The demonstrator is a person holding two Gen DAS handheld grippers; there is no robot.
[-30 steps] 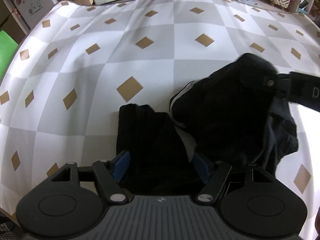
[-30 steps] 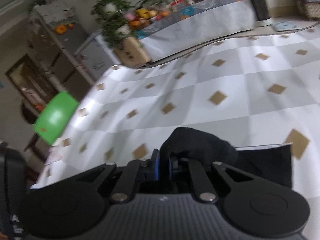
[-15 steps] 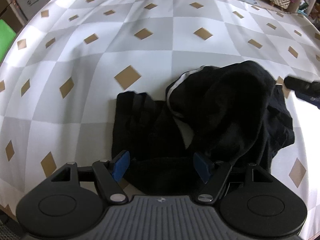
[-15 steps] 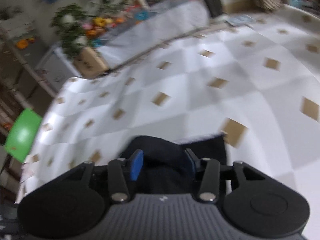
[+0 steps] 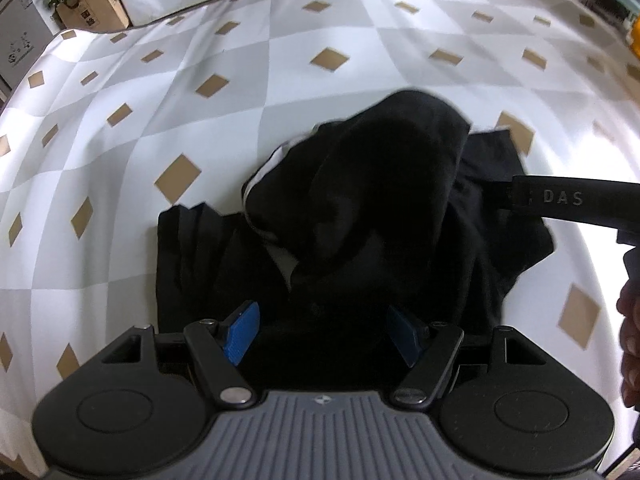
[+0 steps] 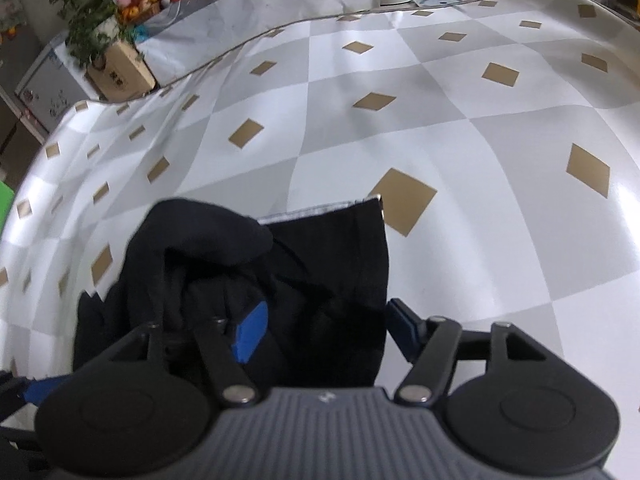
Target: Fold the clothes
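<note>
On the desk (image 5: pixel 120 208), under a grey-and-white checked cover with tan diamonds, a black garment (image 5: pixel 360 216) lies bunched, its long axis running left to right, white-trimmed edge toward the left. Left tool (image 5: pixel 322 334) and right tool (image 6: pixel 326 330) both gape wide over it, holding nothing. Beyond stand a cardboard box (image 6: pixel 120 72) and plants (image 6: pixel 92 36).

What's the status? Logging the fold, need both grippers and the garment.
Left gripper open, empty. Right gripper open, empty. Crumpled black fabric garment heaped on the checkered tablecloth, unfolded. Nothing in the way.
</note>
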